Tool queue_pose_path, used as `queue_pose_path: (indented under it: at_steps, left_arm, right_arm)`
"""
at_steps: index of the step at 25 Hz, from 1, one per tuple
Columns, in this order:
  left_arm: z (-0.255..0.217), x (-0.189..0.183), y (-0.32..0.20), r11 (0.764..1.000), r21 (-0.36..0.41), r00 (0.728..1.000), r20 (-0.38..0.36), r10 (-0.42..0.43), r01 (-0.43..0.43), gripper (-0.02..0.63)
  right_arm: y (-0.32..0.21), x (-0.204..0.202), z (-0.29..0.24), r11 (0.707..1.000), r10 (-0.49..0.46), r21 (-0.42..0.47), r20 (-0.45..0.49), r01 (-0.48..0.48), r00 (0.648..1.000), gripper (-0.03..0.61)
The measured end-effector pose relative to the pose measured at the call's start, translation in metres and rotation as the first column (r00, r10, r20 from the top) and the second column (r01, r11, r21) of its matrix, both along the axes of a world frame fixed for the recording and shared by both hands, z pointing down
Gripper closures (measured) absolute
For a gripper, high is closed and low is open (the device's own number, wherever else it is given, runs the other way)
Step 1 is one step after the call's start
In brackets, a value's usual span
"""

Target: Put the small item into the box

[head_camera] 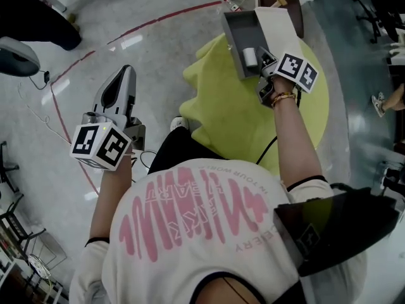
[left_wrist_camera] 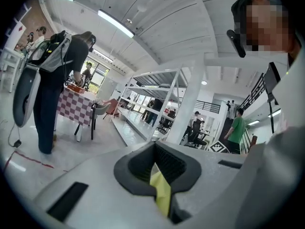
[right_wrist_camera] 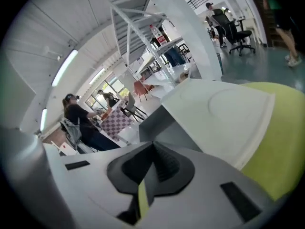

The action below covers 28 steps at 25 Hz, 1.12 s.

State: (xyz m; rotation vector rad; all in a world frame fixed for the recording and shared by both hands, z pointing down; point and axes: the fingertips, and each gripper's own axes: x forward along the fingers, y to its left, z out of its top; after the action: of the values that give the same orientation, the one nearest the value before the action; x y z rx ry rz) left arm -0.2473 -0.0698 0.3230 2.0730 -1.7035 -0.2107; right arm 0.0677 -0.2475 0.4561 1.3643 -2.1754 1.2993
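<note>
Small pale item (head_camera: 250,57) lying inside open grey box (head_camera: 235,33) on yellow-green worktop (head_camera: 221,106); placement judged complete. Right gripper (head_camera: 264,62) just beside box, fingers pressed together, holding nothing. Left gripper (head_camera: 123,73) well apart, over floor, fingers likewise closed and empty. Remaining, at most: closing white lid (head_camera: 278,27).

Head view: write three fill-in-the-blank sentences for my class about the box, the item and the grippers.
The small white cylinder lies ___ the open grey box.
The right gripper points at the box with its fingers ___.
The left gripper hangs over the glossy grey ___, away from the box.
Missing: inside; shut; floor.
</note>
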Motion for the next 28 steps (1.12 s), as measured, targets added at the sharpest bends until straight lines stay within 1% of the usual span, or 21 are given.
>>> queue_pose_path:
  at_steps: [3,6,9,11,13,15,17,21,22,24,26,28]
  left_arm:
    - [-0.016,0.013,0.003,0.999,0.036,1.000,0.003,0.021,-0.021,0.607]
    - [-0.030,0.034,0.008,0.997,0.066,0.999,0.002,0.049,-0.049,0.607]
    - [-0.046,0.057,0.012,0.991,0.096,0.996,0.019,0.088,-0.089,0.607]
    - [-0.058,0.071,0.016,0.987,0.117,0.994,0.026,0.110,-0.112,0.607]
    - [-0.072,0.085,0.019,0.981,0.146,0.991,0.033,0.128,-0.131,0.607]
    - [-0.086,0.098,0.020,0.971,0.183,0.988,0.046,0.148,-0.154,0.607]
    - [-0.099,0.113,0.023,0.961,0.212,0.984,0.057,0.170,-0.178,0.607]
    - [-0.124,0.142,0.032,0.938,0.266,0.975,0.063,0.212,-0.221,0.607]
    - [-0.131,0.149,0.033,0.932,0.280,0.974,0.067,0.218,-0.228,0.607]
    - [-0.140,0.165,0.034,0.927,0.293,0.972,0.079,0.222,-0.235,0.607]
    - [-0.144,0.182,0.036,0.927,0.288,0.971,0.085,0.226,-0.241,0.607]
    - [-0.146,0.201,0.041,0.926,0.281,0.968,0.089,0.236,-0.252,0.607]
  right_arm:
    - [0.005,-0.008,-0.034,0.993,-0.014,0.117,0.155,-0.005,0.988,0.572]
    - [0.020,-0.012,-0.075,0.966,-0.090,0.257,0.244,0.025,0.966,0.572]
    - [0.039,-0.012,-0.121,0.919,-0.166,0.392,0.288,0.042,0.943,0.572]
    - [0.054,-0.009,-0.152,0.885,-0.201,0.464,0.310,0.037,0.929,0.572]
    - [0.068,-0.003,-0.185,0.842,-0.242,0.538,0.317,0.036,0.917,0.572]
    - [0.080,0.006,-0.218,0.786,-0.269,0.617,0.299,0.030,0.916,0.572]
    - [0.095,0.019,-0.245,0.733,-0.271,0.680,0.266,0.019,0.925,0.572]
    - [0.129,0.050,-0.287,0.640,-0.229,0.768,0.181,0.008,0.956,0.572]
    - [0.137,0.058,-0.294,0.621,-0.210,0.784,0.154,0.010,0.966,0.572]
    - [0.150,0.075,-0.302,0.601,-0.160,0.799,0.079,0.034,0.984,0.572]
    - [0.162,0.092,-0.301,0.599,-0.100,0.797,-0.016,0.073,0.995,0.572]
    - [0.174,0.108,-0.297,0.604,-0.046,0.790,-0.100,0.107,0.994,0.572]
